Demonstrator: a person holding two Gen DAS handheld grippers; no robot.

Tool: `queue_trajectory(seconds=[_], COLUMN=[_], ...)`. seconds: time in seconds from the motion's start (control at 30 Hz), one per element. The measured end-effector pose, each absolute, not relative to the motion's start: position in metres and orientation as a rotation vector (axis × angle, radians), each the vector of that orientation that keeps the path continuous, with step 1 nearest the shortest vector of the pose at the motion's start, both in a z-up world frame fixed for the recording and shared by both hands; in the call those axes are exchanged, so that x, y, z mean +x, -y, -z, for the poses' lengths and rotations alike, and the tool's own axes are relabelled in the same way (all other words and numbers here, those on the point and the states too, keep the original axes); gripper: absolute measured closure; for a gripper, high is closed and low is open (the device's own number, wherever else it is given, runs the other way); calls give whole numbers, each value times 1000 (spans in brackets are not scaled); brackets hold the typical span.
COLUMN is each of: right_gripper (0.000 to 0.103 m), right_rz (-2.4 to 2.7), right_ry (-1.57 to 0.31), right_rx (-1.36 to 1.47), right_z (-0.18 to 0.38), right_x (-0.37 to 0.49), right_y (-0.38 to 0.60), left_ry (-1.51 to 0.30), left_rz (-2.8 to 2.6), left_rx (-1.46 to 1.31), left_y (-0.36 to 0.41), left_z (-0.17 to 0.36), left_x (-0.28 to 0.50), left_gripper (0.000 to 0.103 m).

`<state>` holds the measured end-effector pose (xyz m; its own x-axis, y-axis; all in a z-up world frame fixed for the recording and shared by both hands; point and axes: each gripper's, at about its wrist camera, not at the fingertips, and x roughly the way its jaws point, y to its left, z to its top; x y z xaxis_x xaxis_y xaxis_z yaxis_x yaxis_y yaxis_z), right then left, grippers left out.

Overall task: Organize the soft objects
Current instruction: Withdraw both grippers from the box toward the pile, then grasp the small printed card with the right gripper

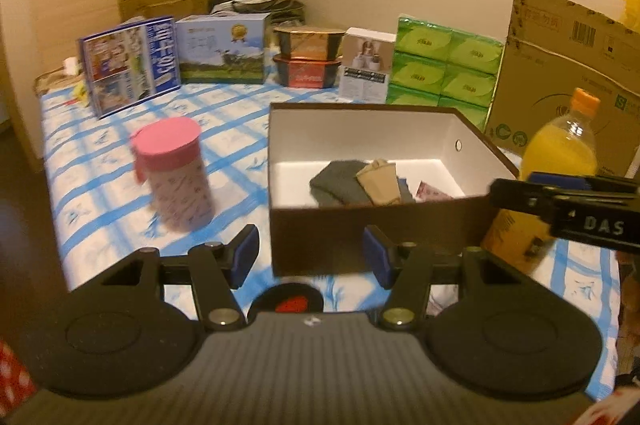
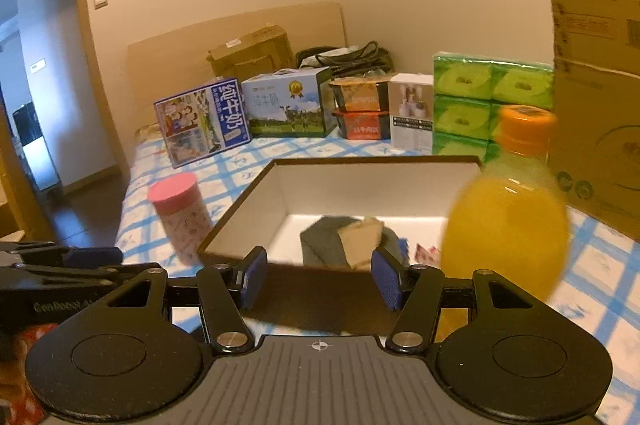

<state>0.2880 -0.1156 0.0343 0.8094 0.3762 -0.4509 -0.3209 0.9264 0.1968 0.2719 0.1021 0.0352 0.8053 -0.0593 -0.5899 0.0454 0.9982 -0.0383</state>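
Note:
A brown open box point(image 1: 360, 233) with a white inside stands on the blue checked bed cover point(image 1: 100, 169). In it lie a grey folded cloth point(image 1: 340, 185), a tan folded cloth point(image 1: 380, 181) and a small pink patterned piece point(image 1: 430, 191). My left gripper point(image 1: 312, 259) is open and empty, just in front of the box's near wall. My right gripper point(image 2: 320, 277) is open and empty at the box's near edge point(image 2: 320, 289); the grey cloth point(image 2: 324, 241) and tan cloth point(image 2: 360, 237) show beyond it. The right gripper's body also shows at the right of the left wrist view point(image 1: 568, 201).
A pink-lidded canister point(image 1: 176, 173) stands left of the box. An orange juice bottle point(image 2: 508, 209) stands right of it. Milk cartons point(image 1: 132, 65), food tubs point(image 1: 308, 61), green tissue packs point(image 1: 444, 69) and a cardboard box point(image 1: 568, 73) line the back.

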Motion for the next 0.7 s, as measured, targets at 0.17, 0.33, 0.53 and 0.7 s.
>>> queue_trajectory(seconds=[0.17, 0.33, 0.53, 0.7], right_gripper=[45, 45, 45, 45], right_rz=[-381, -397, -432, -450], right_ry=[-519, -540, -577, -587], right_rx=[127, 135, 107, 57], right_z=[-44, -46, -41, -35], right_x=[248, 212, 188, 180], right_y=[137, 153, 155, 149], left_ry=[-647, -655, -674, -686], left_rz=[8, -21, -41, -50], left_rx=[-44, -80, -126, -95], left_y=[-93, -87, -84, -84], left_z=[-48, -56, -56, -52], left_x=[228, 191, 166, 162], left_gripper=[49, 49, 49, 49])
